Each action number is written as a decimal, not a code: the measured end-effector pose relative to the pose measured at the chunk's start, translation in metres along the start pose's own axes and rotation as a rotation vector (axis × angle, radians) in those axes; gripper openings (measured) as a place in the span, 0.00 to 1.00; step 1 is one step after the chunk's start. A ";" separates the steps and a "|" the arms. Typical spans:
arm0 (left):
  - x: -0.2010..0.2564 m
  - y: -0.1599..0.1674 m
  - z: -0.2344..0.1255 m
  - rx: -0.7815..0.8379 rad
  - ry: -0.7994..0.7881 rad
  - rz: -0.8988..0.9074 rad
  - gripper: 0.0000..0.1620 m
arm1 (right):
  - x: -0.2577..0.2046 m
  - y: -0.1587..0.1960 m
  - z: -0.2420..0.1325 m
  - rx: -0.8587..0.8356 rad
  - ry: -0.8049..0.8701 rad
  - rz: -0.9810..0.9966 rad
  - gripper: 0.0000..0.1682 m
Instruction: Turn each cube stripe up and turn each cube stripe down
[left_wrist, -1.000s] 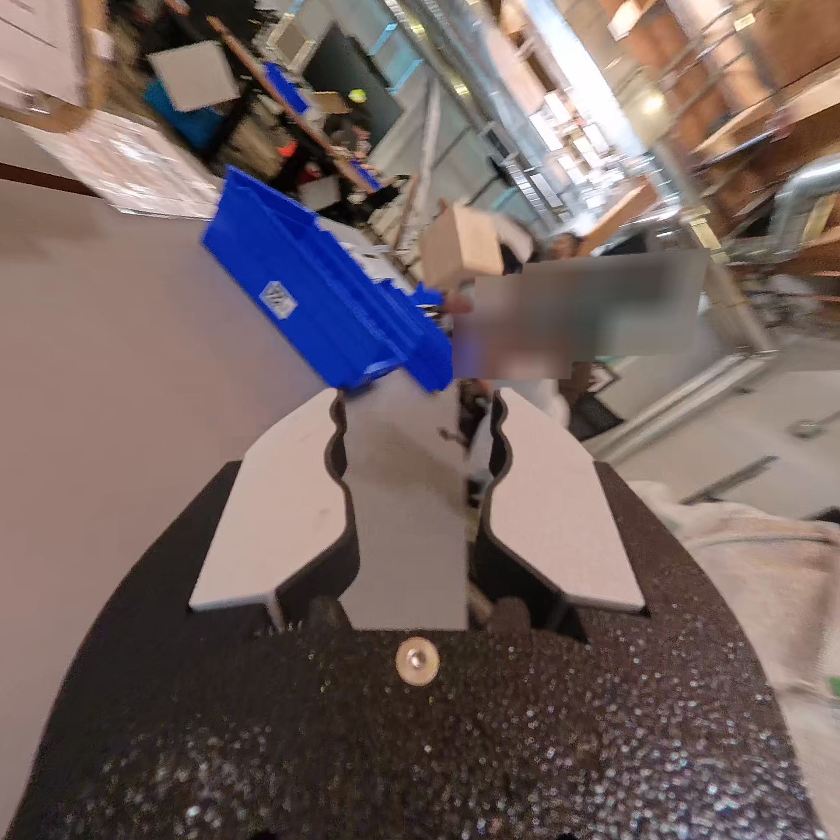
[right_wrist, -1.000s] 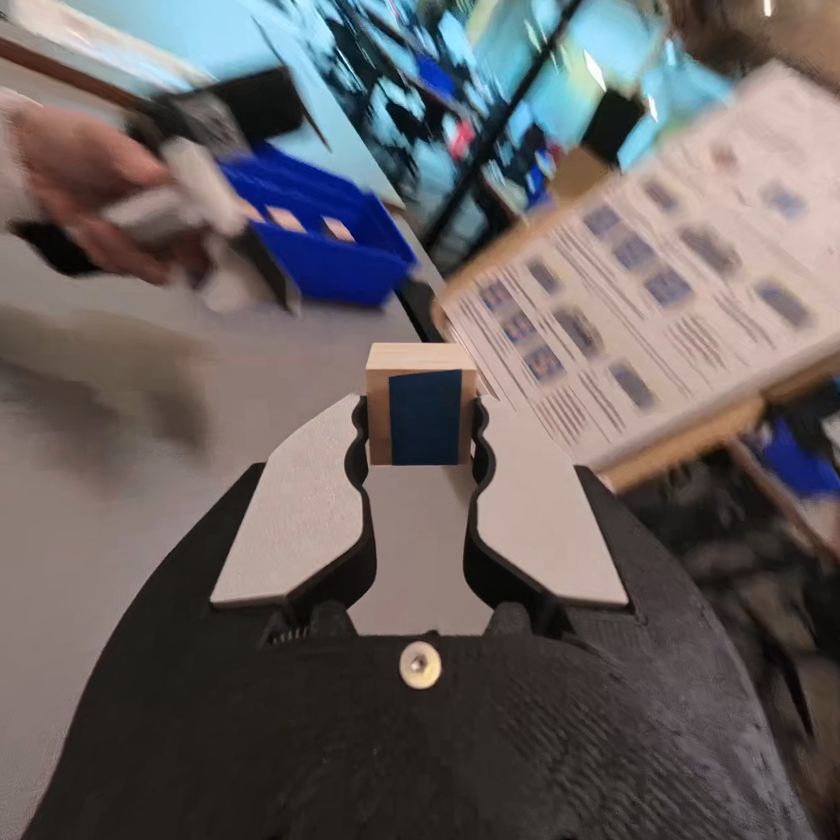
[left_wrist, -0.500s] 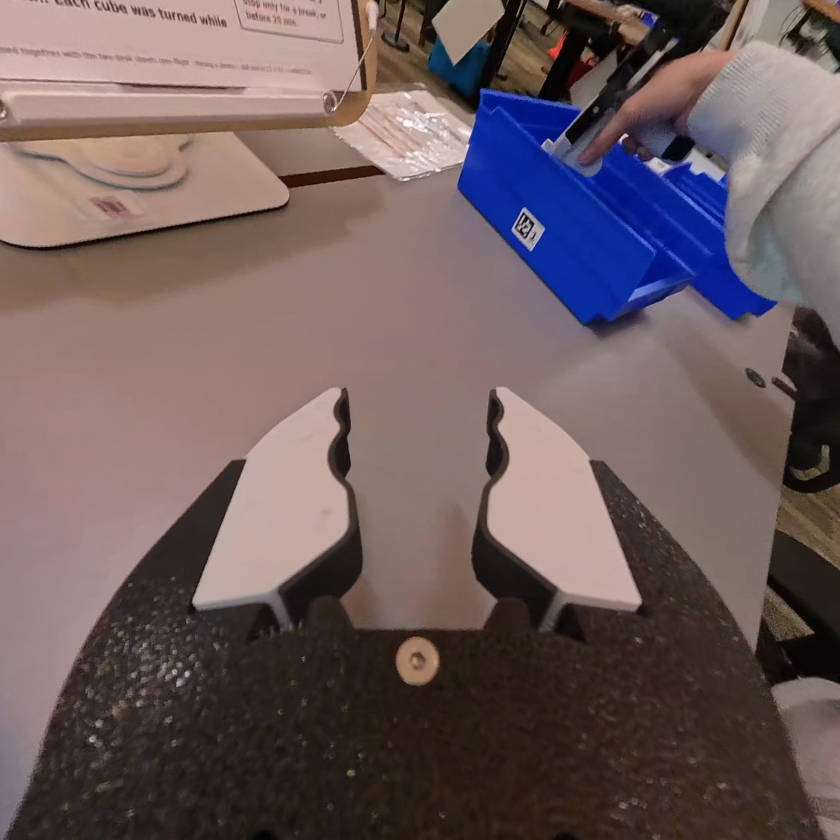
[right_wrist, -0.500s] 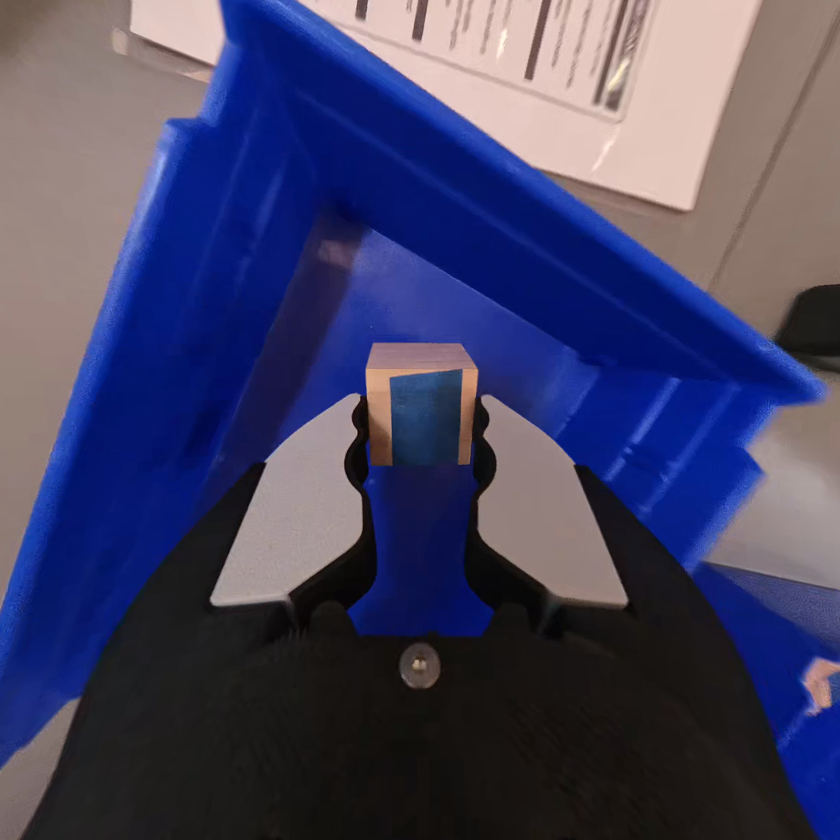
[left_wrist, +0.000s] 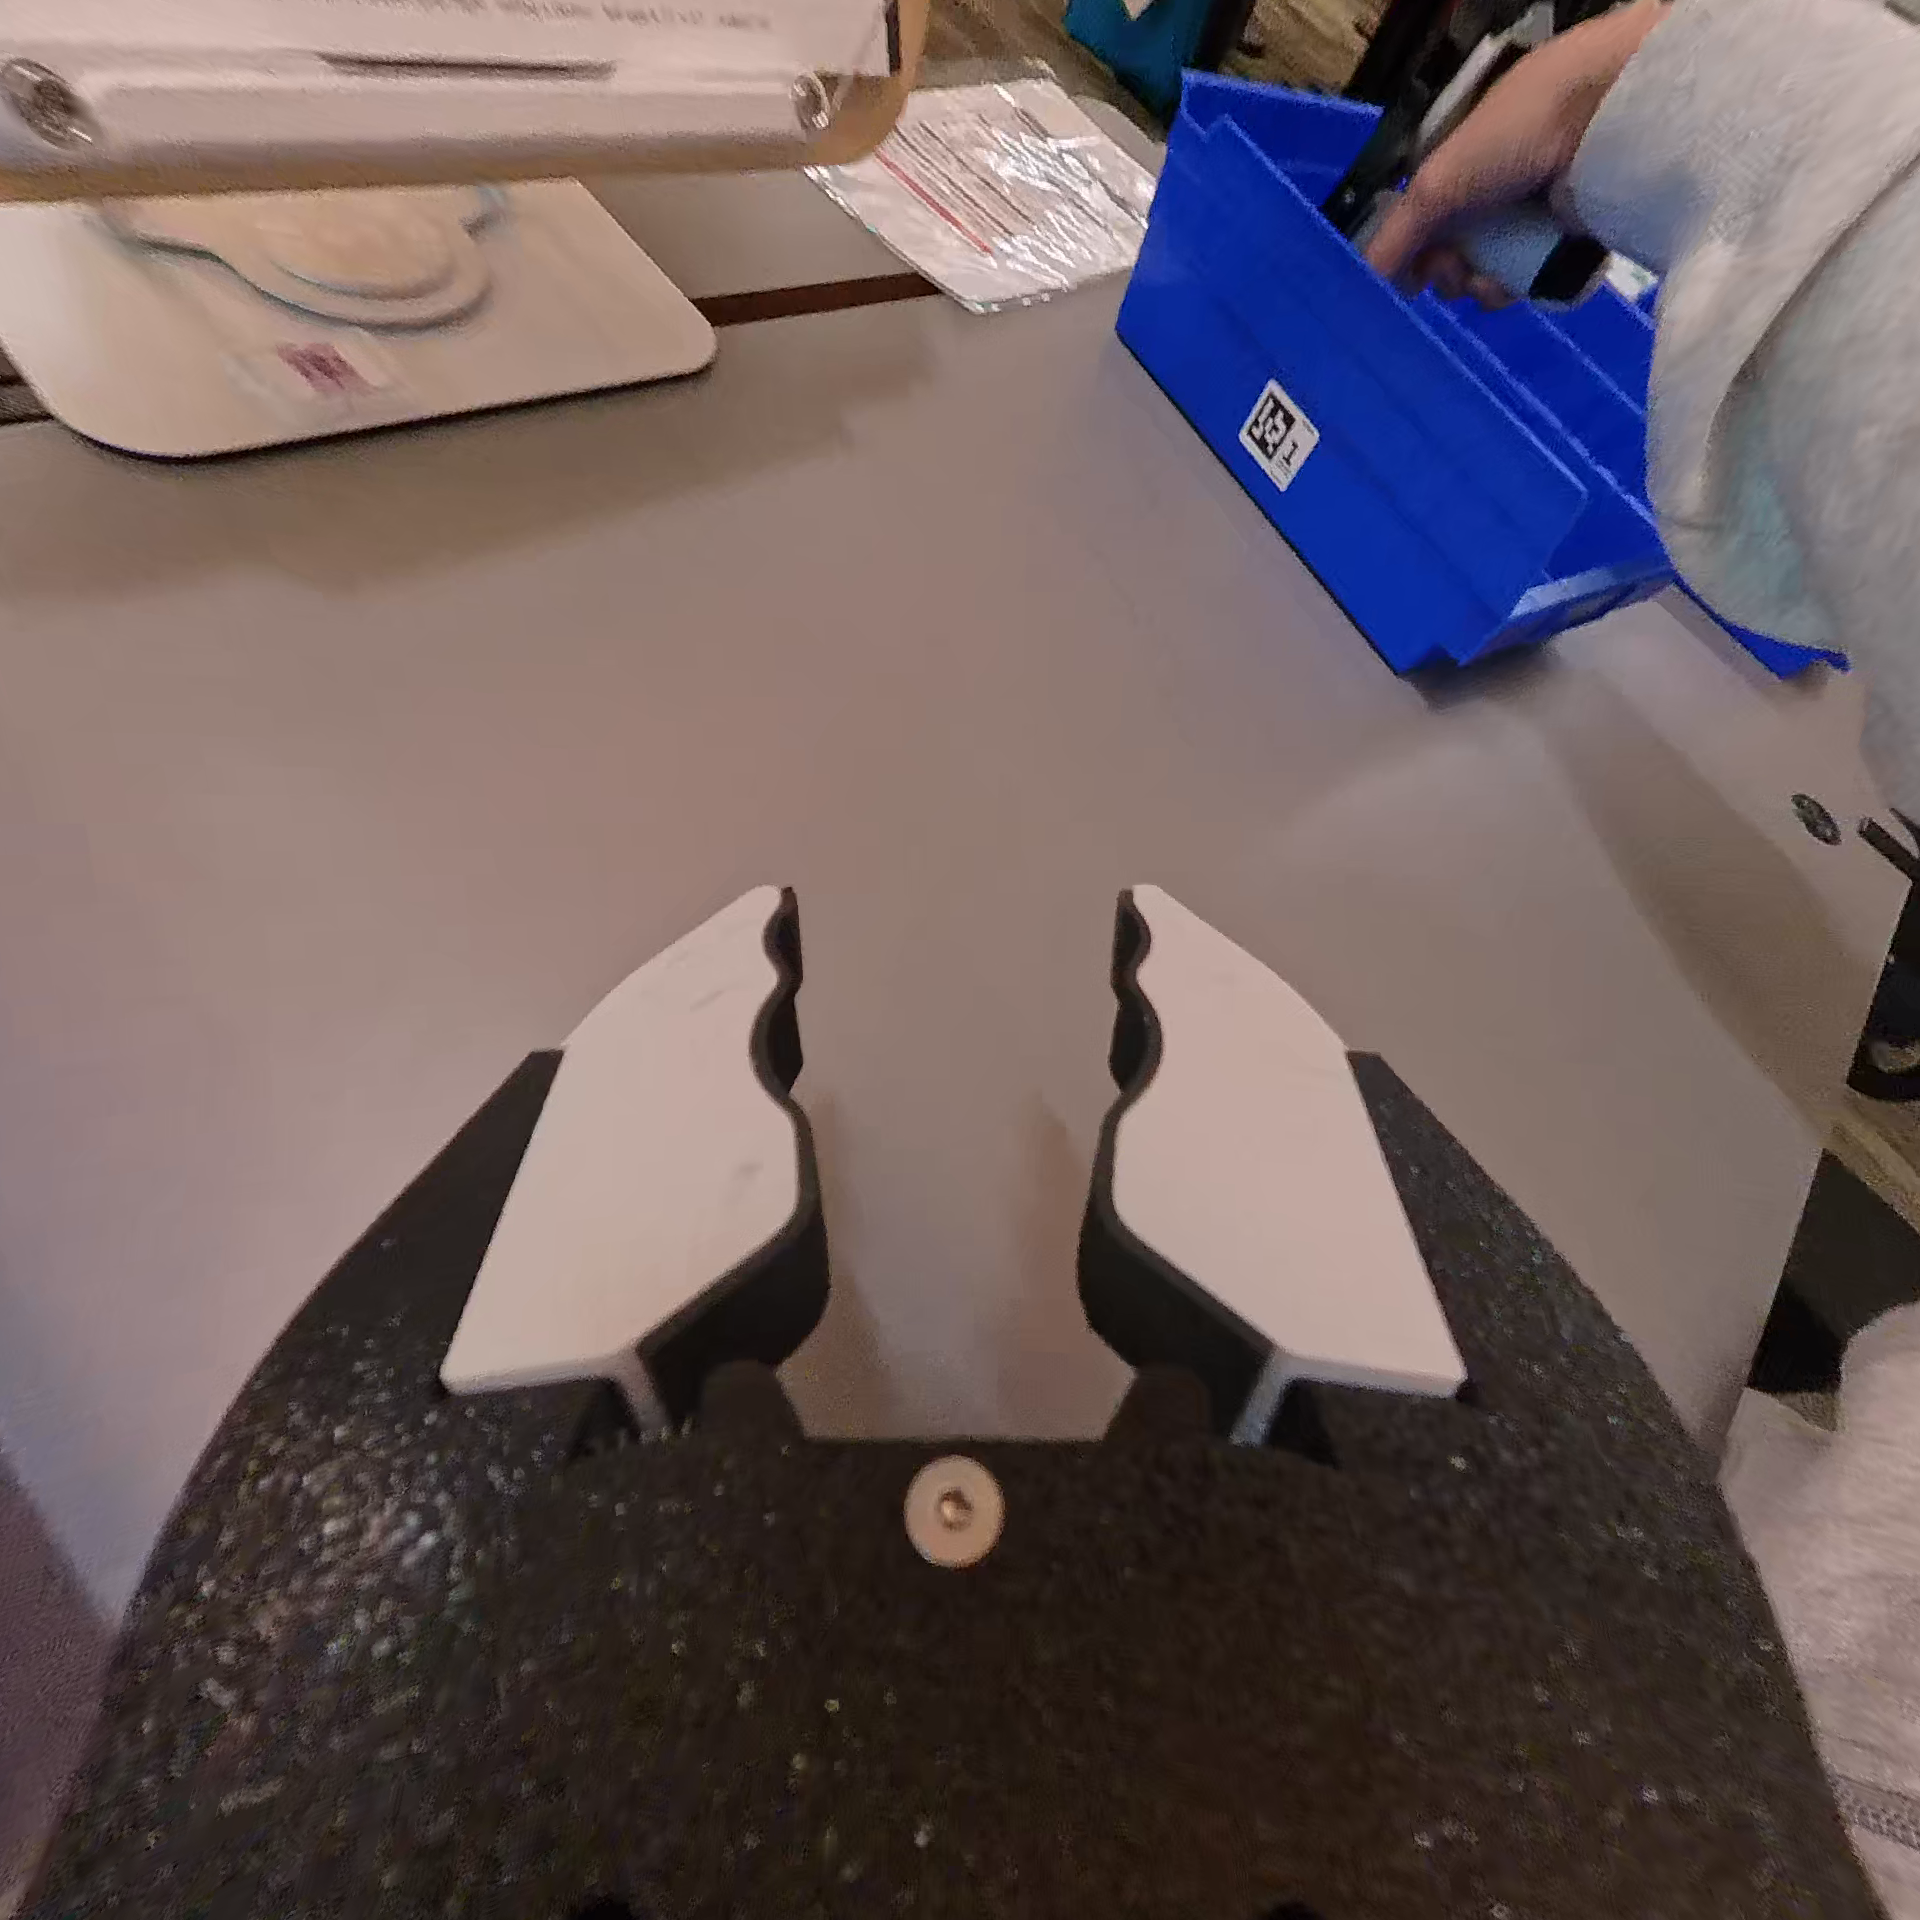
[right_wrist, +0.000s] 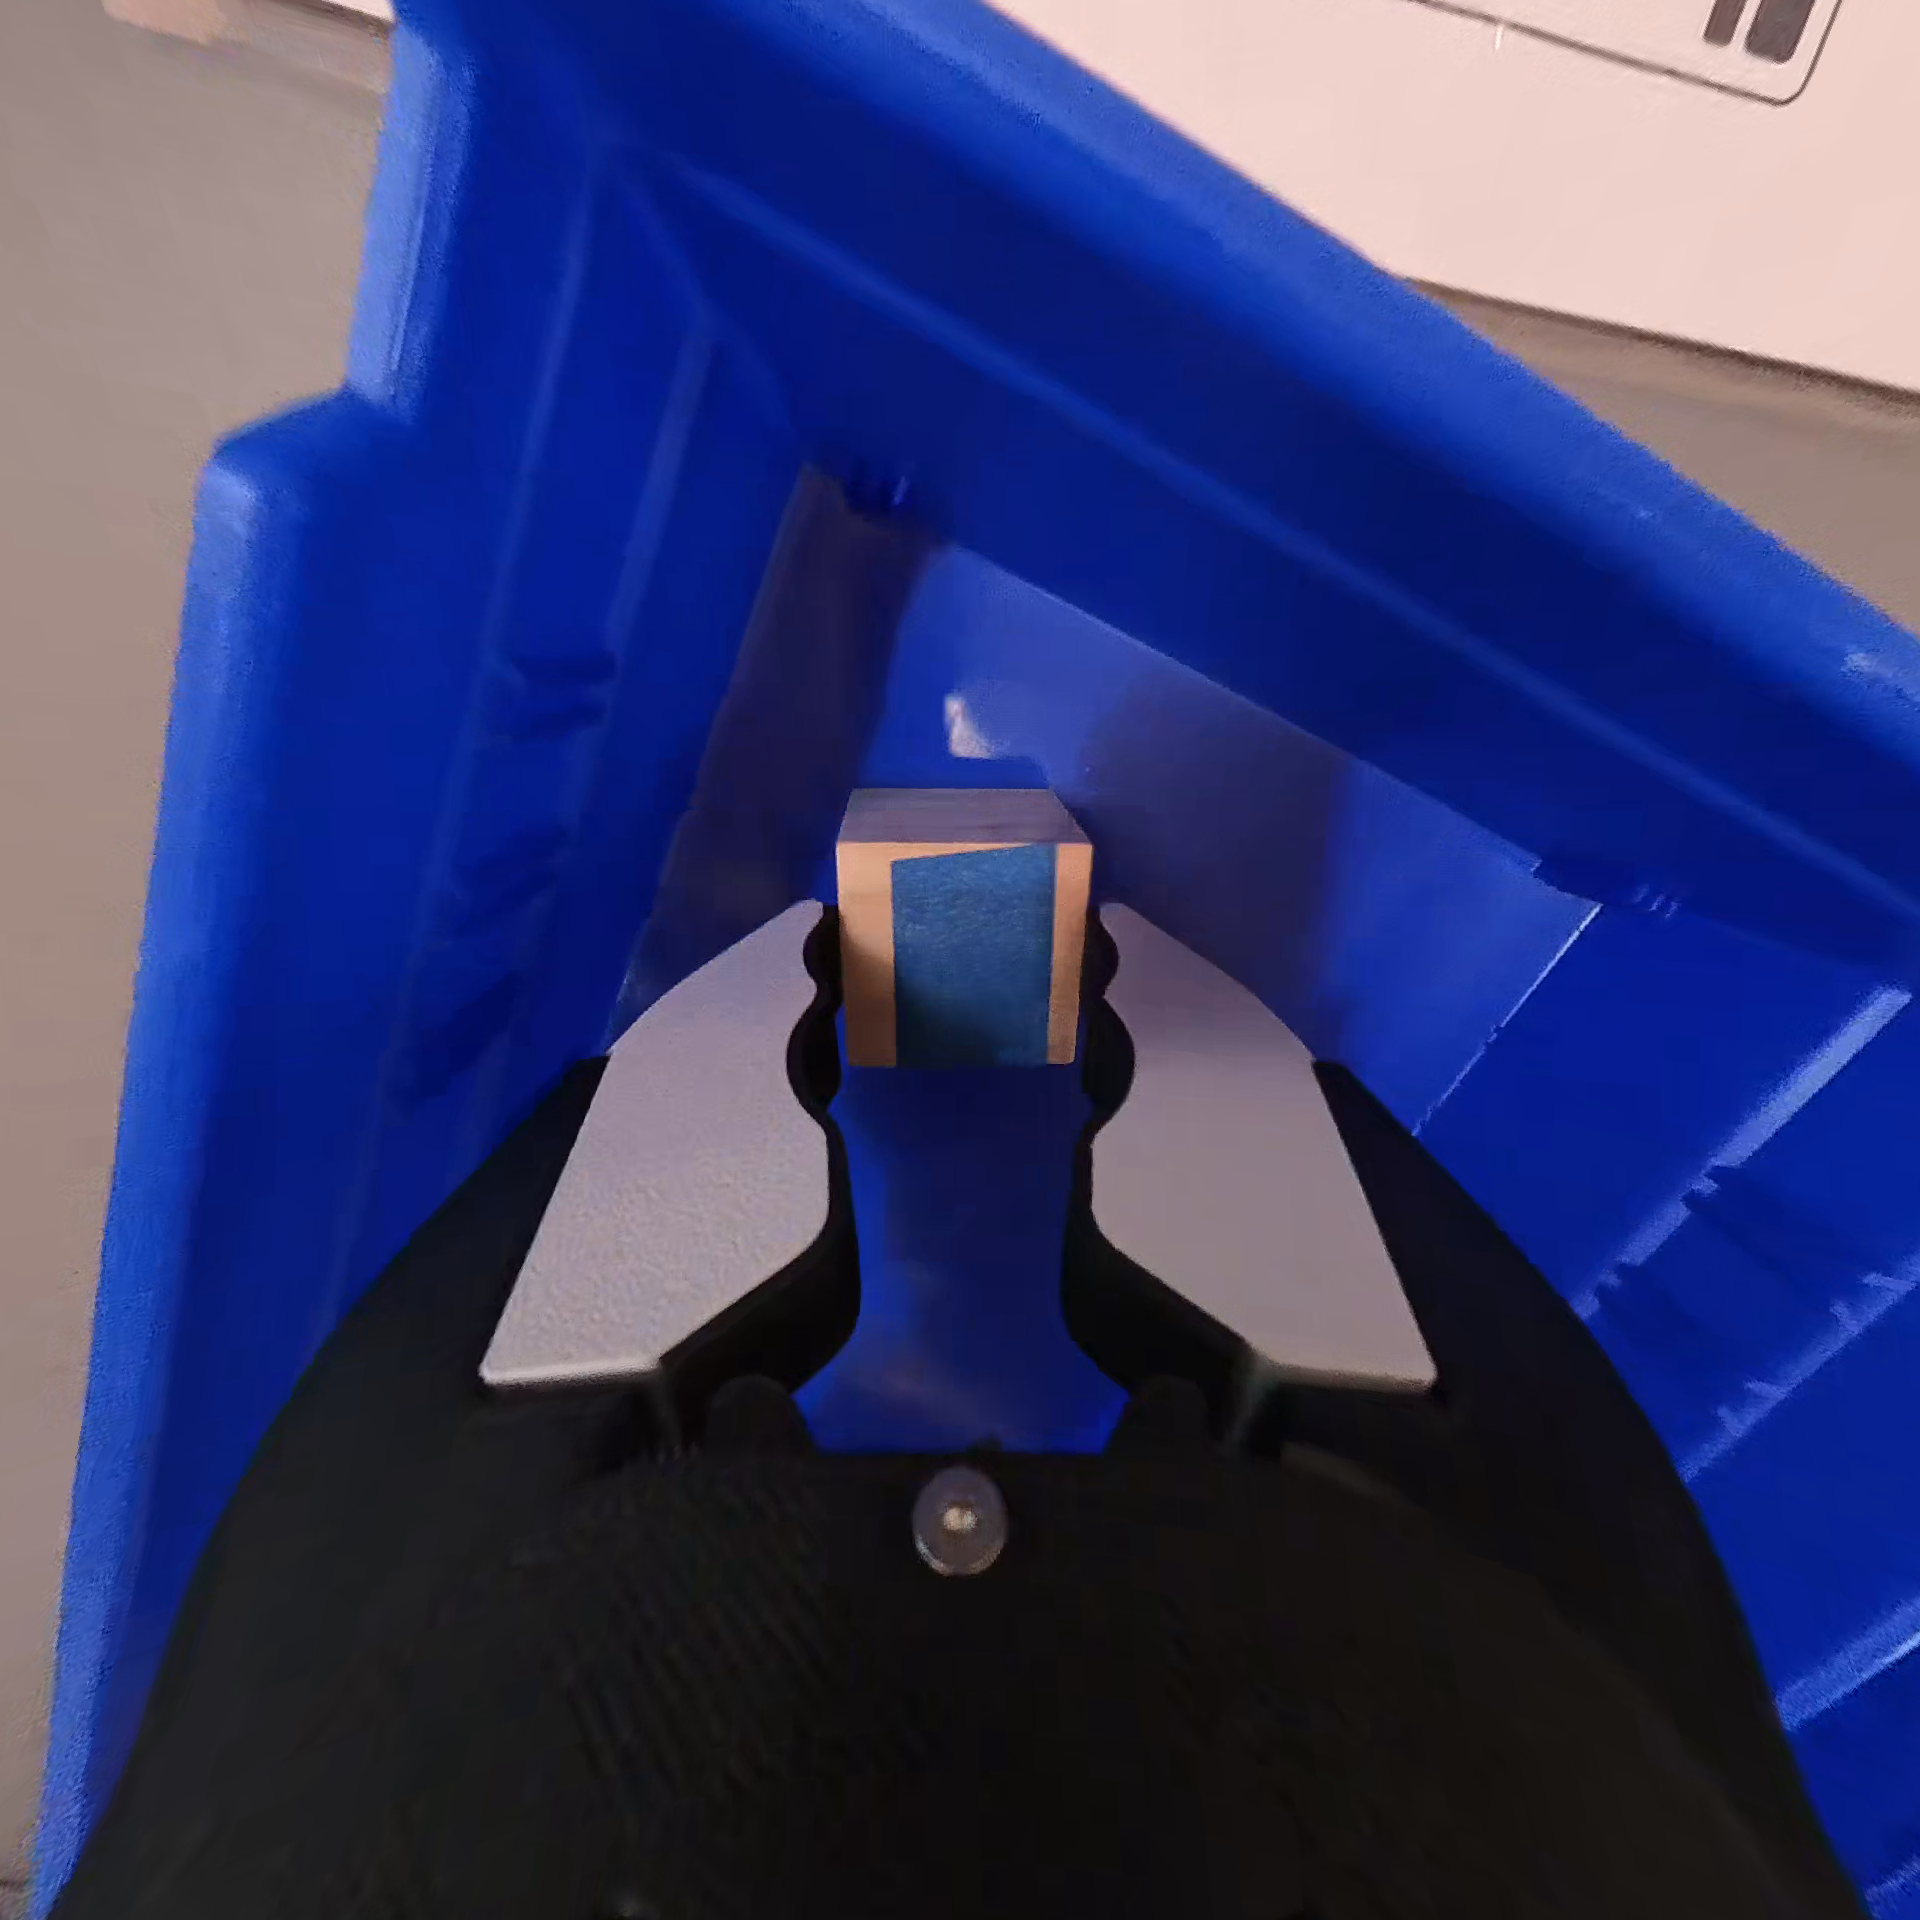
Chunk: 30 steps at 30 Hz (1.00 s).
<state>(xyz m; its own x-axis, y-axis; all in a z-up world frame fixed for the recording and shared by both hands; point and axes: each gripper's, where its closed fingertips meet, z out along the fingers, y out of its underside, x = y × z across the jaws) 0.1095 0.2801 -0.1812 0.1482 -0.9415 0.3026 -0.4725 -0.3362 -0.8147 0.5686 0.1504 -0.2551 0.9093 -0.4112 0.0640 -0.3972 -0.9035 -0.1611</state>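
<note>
Right wrist view: right claw (right_wrist: 961, 961) clamped on wooden cube (right_wrist: 961, 940) at its left and right faces, held right at the fingertips. Blue stripe (right_wrist: 971, 961) faces back toward the camera, running near-to-far along the claw's axis; plain wood face on the far side, toward the bin floor. Cube sits inside the blue bin (right_wrist: 1143, 395), low, near the far corner where two walls meet; cannot tell if touching floor yet. White sheet (right_wrist: 1351, 125) lies beyond the bin's far wall.

Key relation: cube dead ahead of claw, stripe side on the camera side w/ claw pointing down into the bin, so if set straight down, stripe likely ends up top. Looks like a placing step; release probably next, w/ little room to the corner walls.

Left wrist view: left claw (left_wrist: 956, 914) apart, nothing between the fingers, hovering over bare grey tabletop (left_wrist: 520, 727). Bin at far right, well apart from it. Person's hand (left_wrist: 1475, 197) and pale sleeve (left_wrist: 1787, 312) reach into bin there. Right claw clearly the nearer one to the work; left idle. White stand base (left_wrist: 343, 332) far left, plastic-wrapped sheet (left_wrist: 997, 187) far centre.
</note>
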 end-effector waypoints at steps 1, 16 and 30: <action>-0.002 -0.003 -0.006 0.013 -0.013 -0.002 0.35 | 0.000 0.000 0.000 0.000 0.006 0.000 0.27; -0.151 -0.043 -0.146 0.088 -0.459 -0.074 0.38 | -0.001 -0.013 -0.098 0.536 0.056 0.022 0.61; -0.245 0.012 -0.112 -0.315 -0.567 -0.330 0.40 | -0.310 0.022 -0.228 1.399 -0.593 -0.382 0.59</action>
<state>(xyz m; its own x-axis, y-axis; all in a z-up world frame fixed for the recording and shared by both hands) -0.0296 0.5094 -0.2101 0.7136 -0.6873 0.1357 -0.5401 -0.6631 -0.5183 0.2492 0.2302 -0.0545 0.9763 0.2158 -0.0143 -0.0201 0.0245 -0.9995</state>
